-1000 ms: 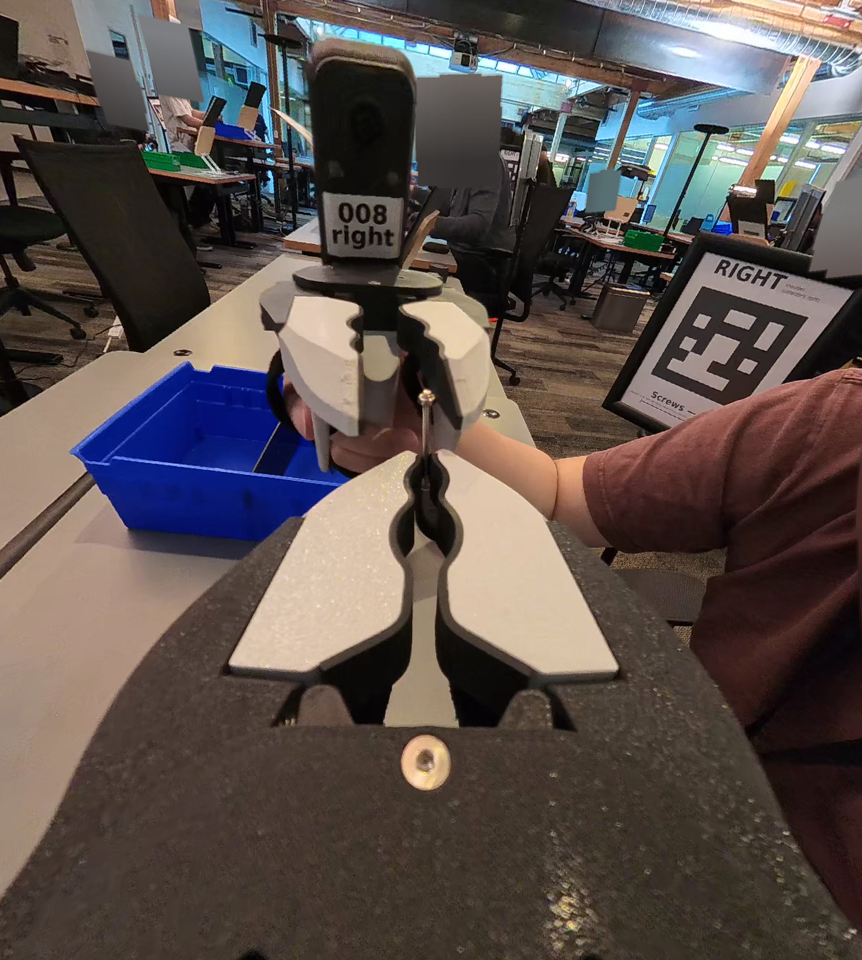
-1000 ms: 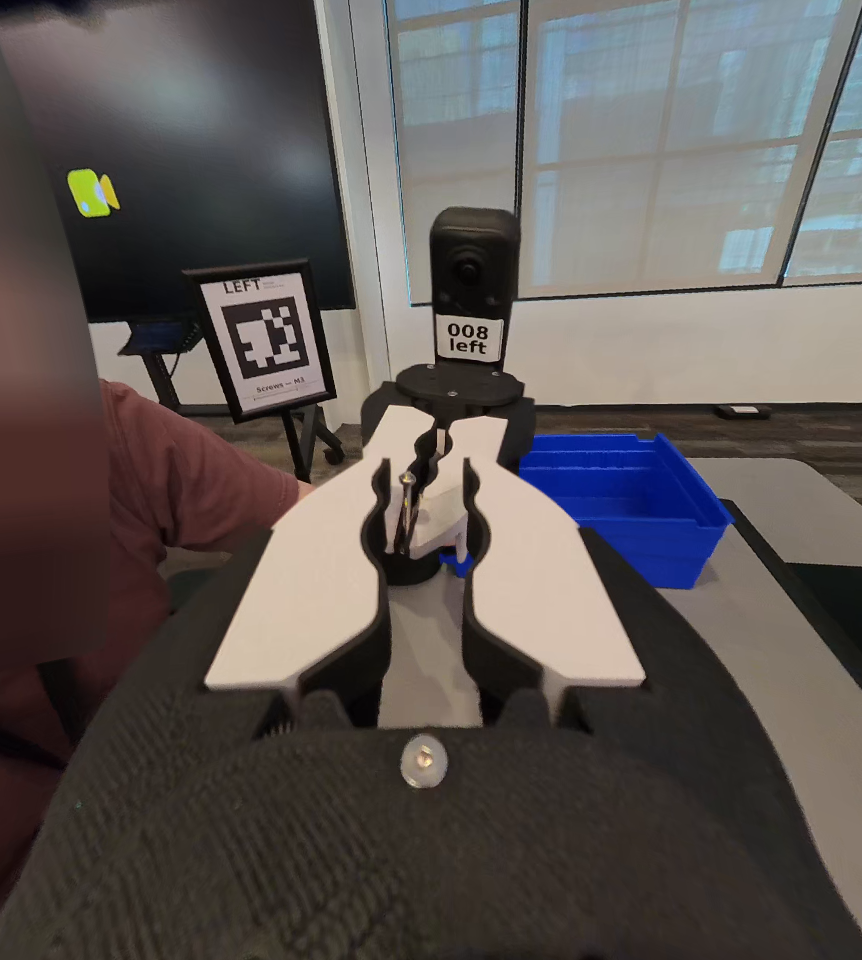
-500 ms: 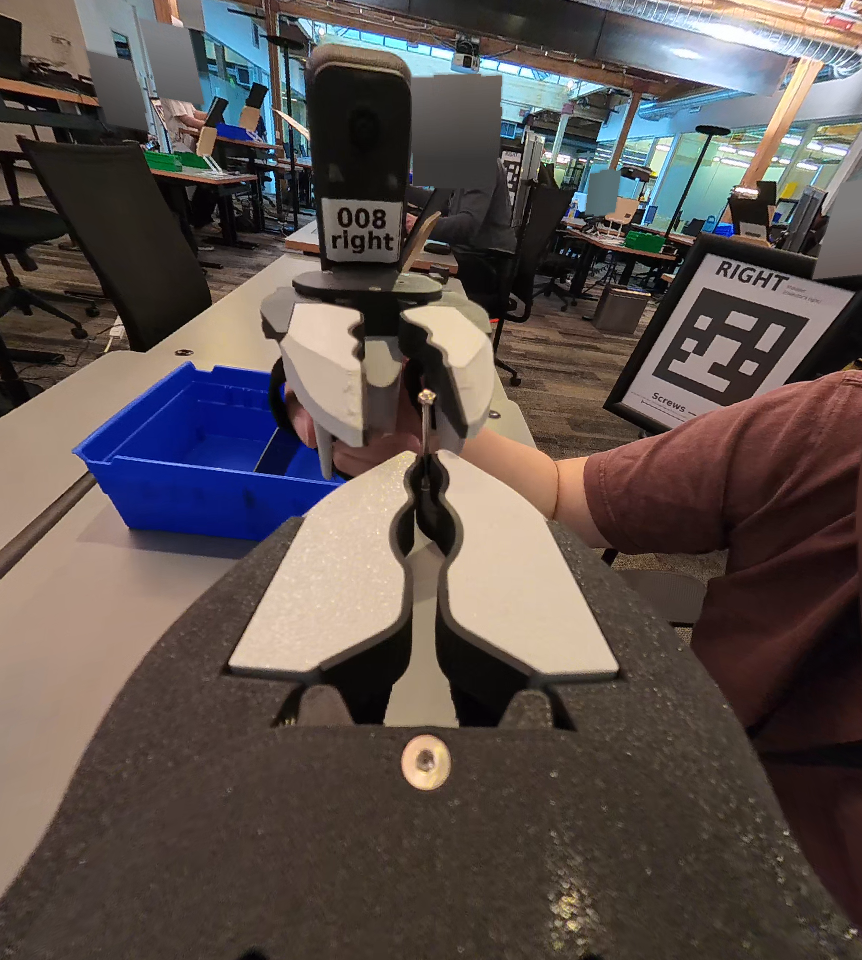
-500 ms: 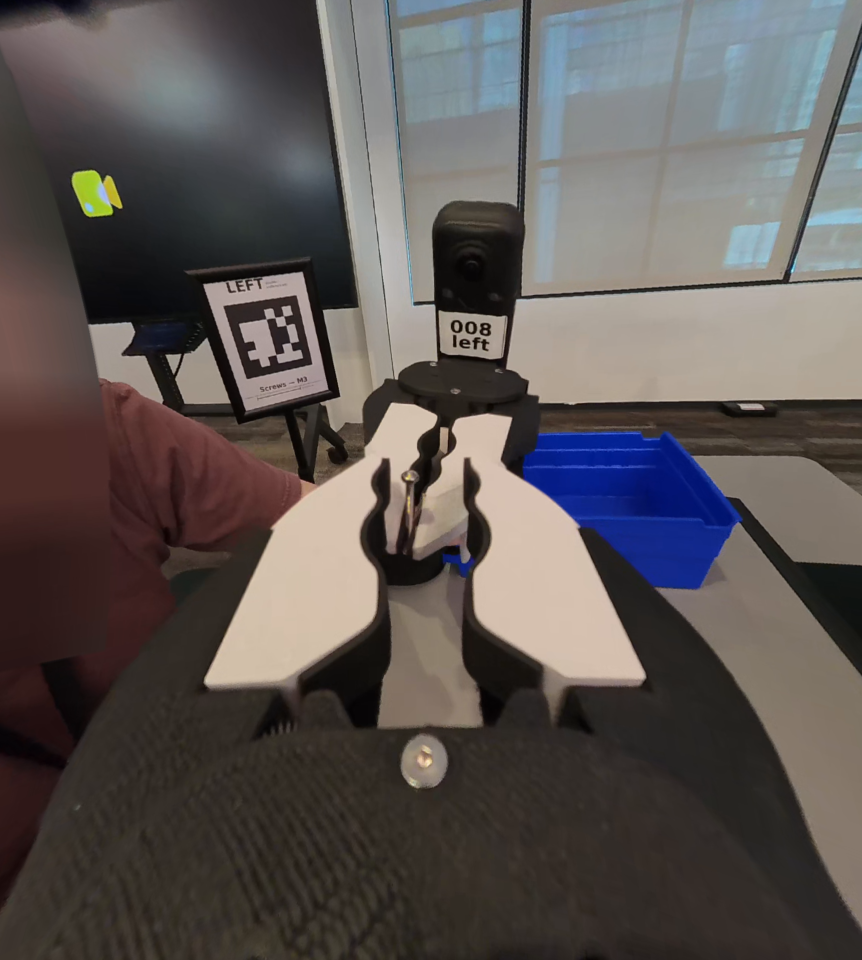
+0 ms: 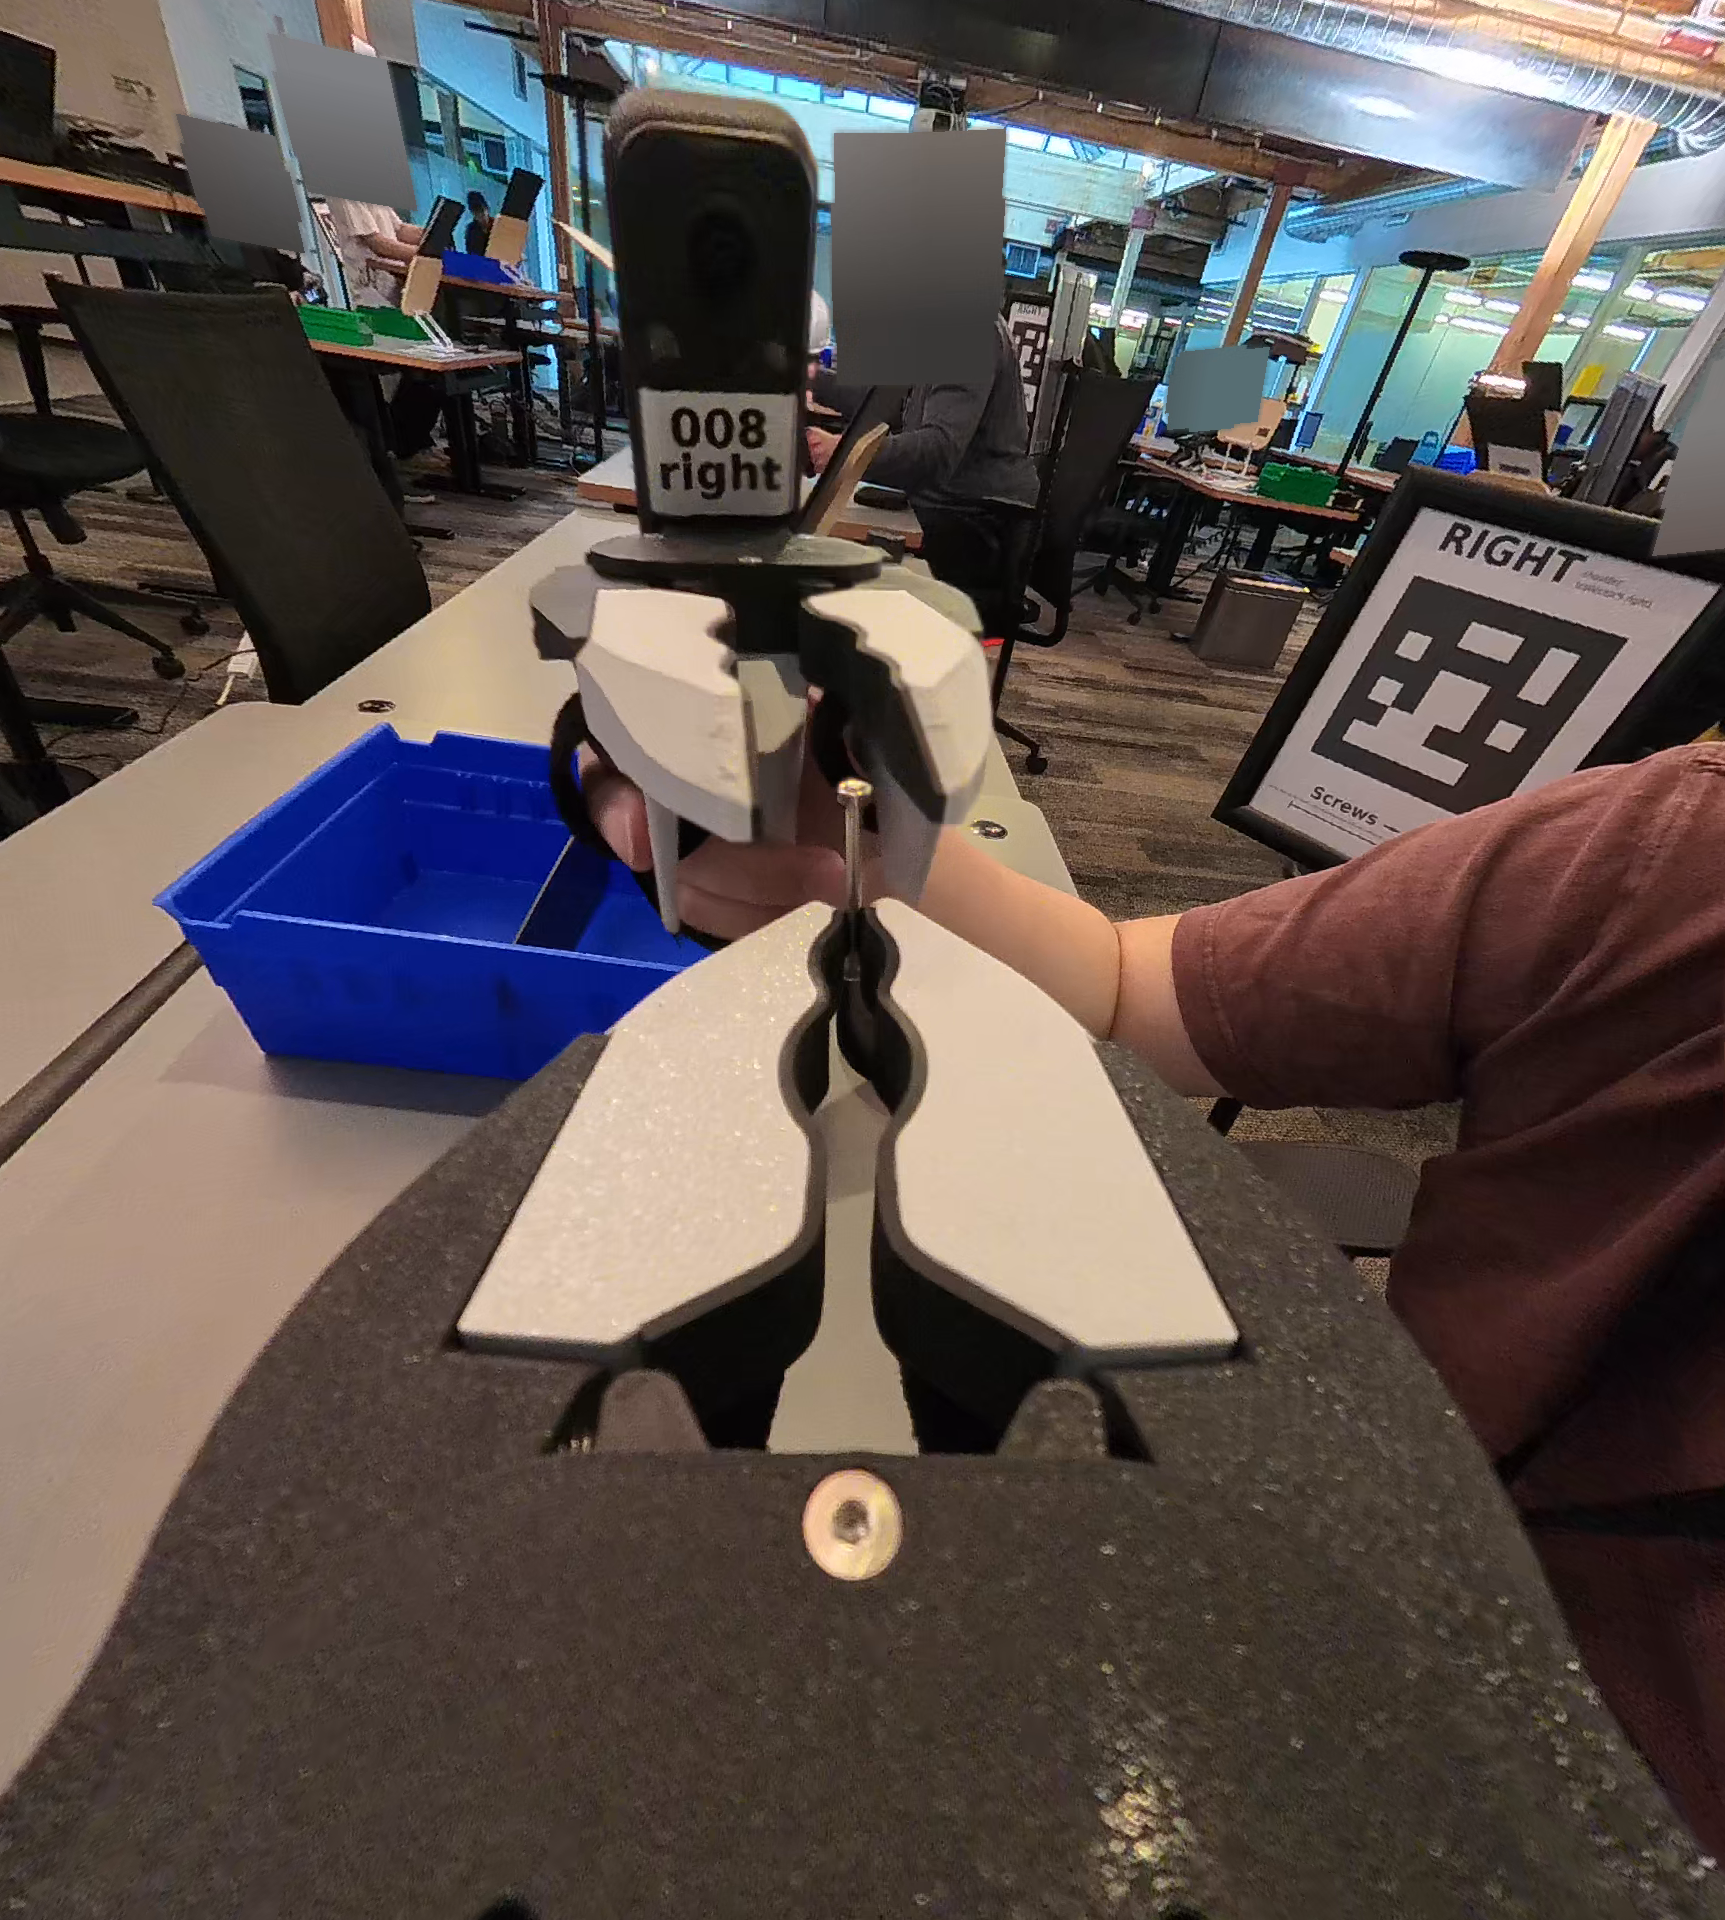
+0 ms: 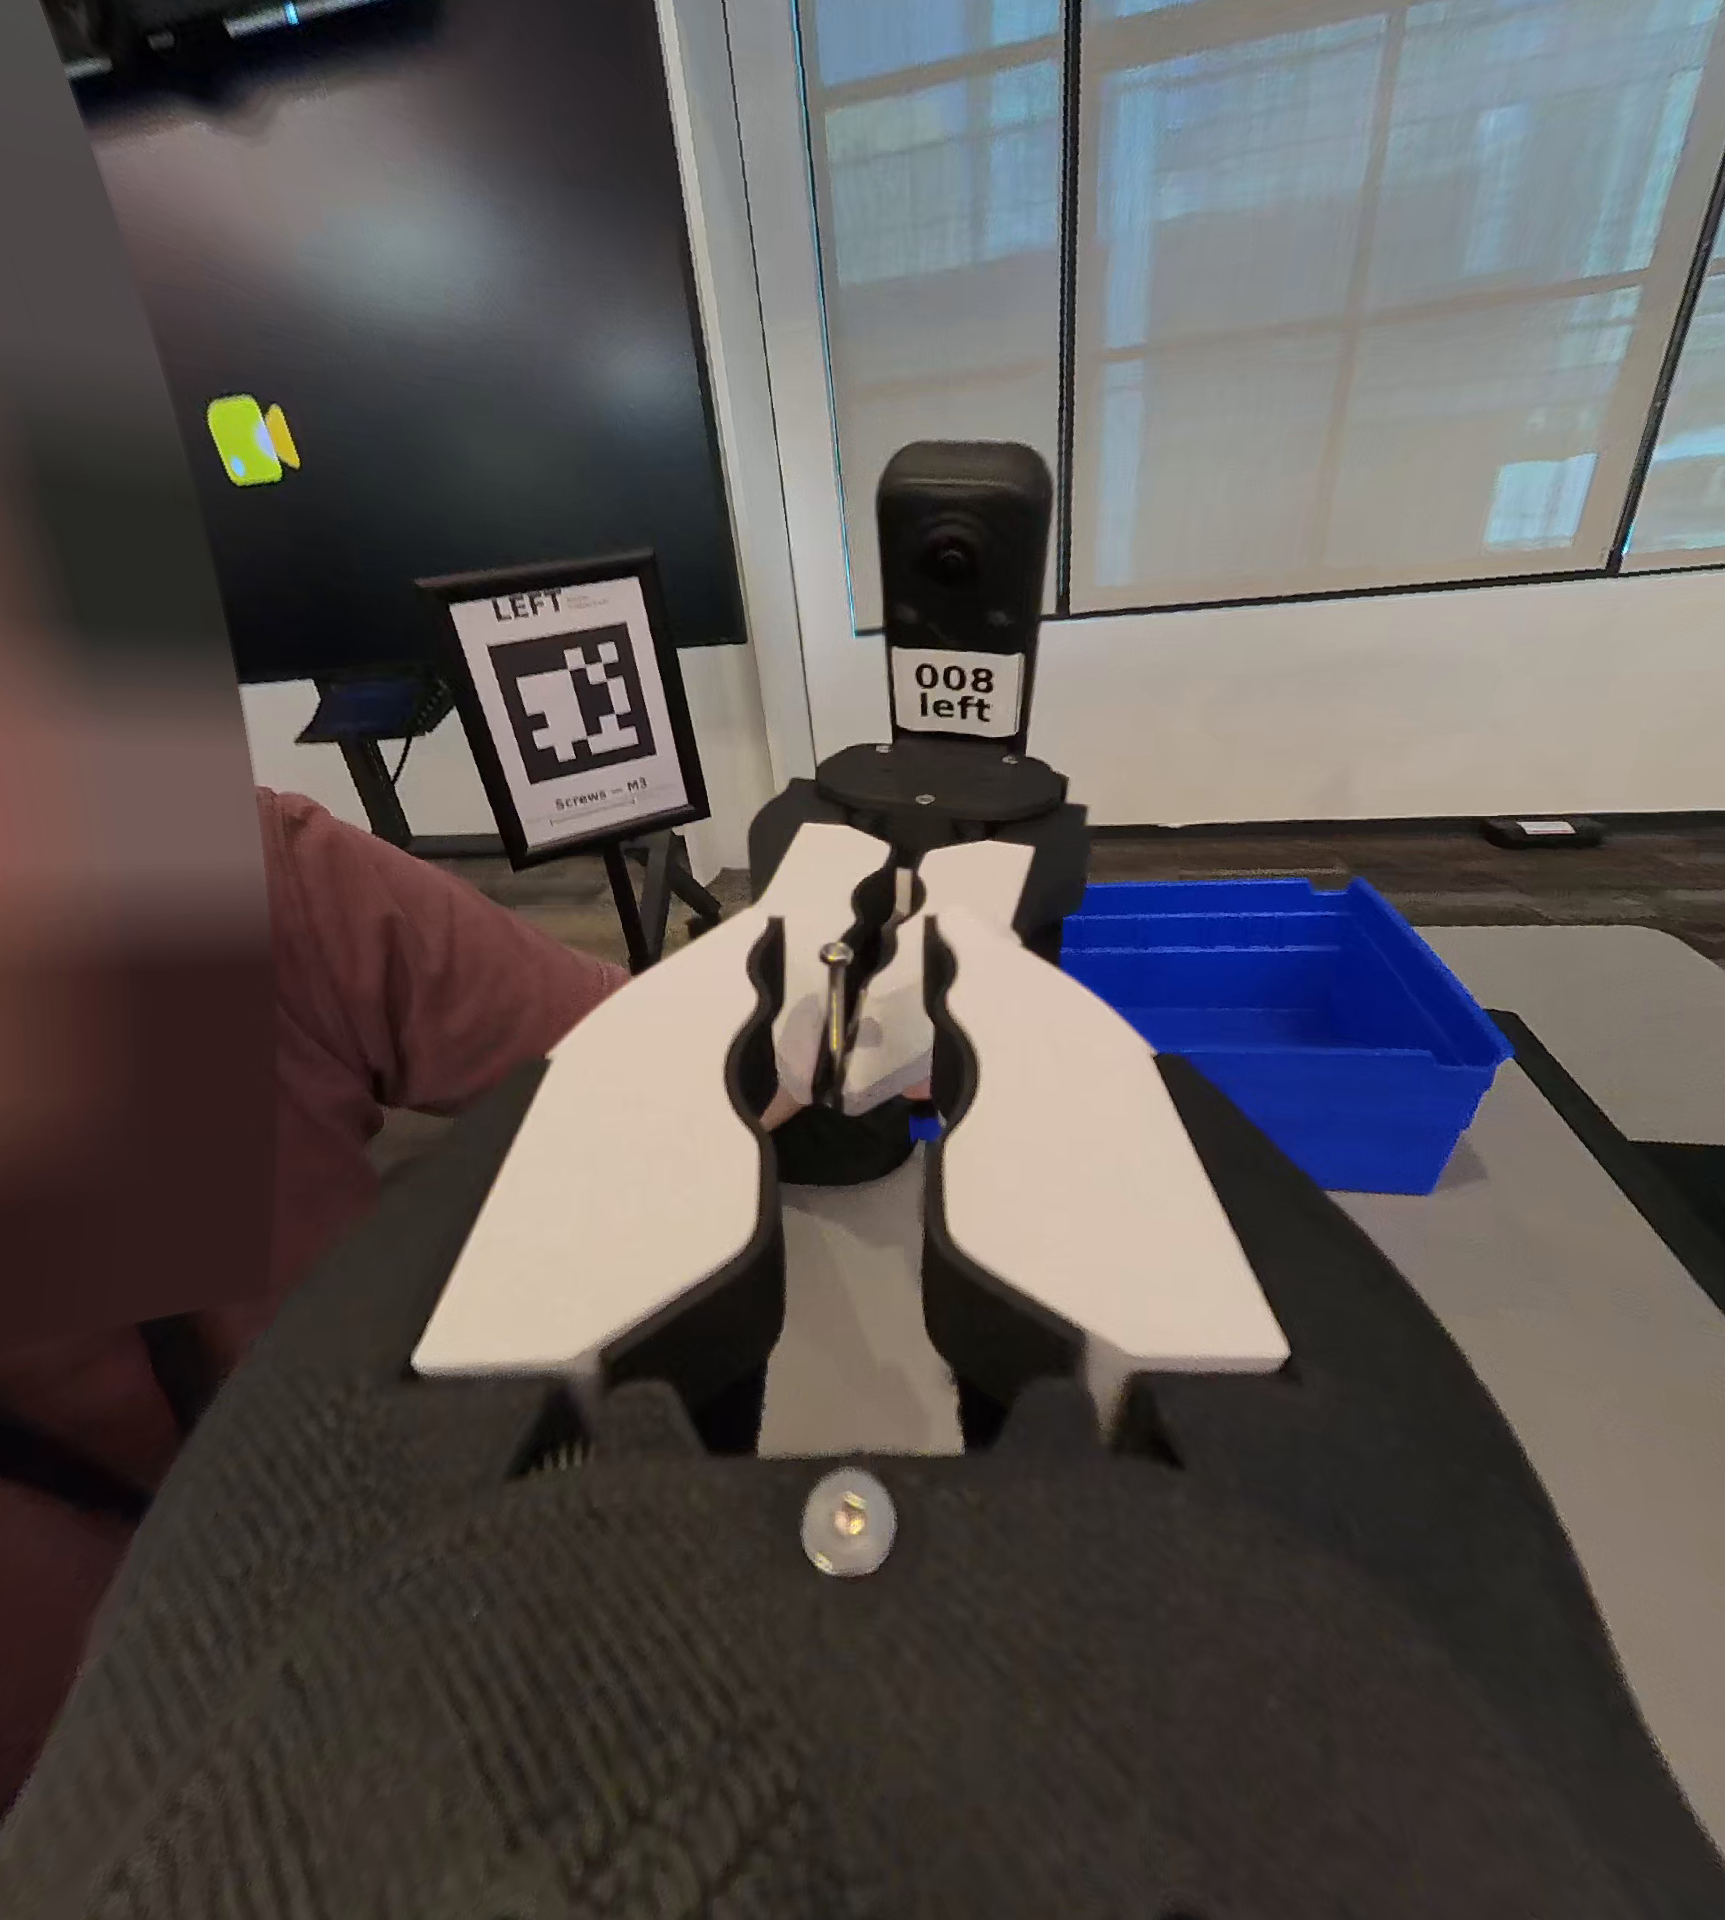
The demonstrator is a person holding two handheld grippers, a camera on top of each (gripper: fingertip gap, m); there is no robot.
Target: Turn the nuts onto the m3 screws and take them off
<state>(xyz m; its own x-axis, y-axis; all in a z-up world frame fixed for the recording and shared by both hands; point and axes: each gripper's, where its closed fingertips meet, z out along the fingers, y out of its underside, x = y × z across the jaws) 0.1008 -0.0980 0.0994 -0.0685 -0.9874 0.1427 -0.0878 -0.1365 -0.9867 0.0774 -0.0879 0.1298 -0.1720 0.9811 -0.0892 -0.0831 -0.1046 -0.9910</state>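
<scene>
where the left gripper (image 5: 853, 920) pinches narrow at its tips, holds an m3 screw (image 5: 852, 847) upright, head on top. right gripper (image 6: 842, 997) faces it just beyond, fingers (image 6: 650, 1101) parted wide either side of the screw, apparently not touching. nut too small to make out. blue bin (image 5: 401, 940) on grey desk (image 5: 58, 1195) beside both.
</scene>
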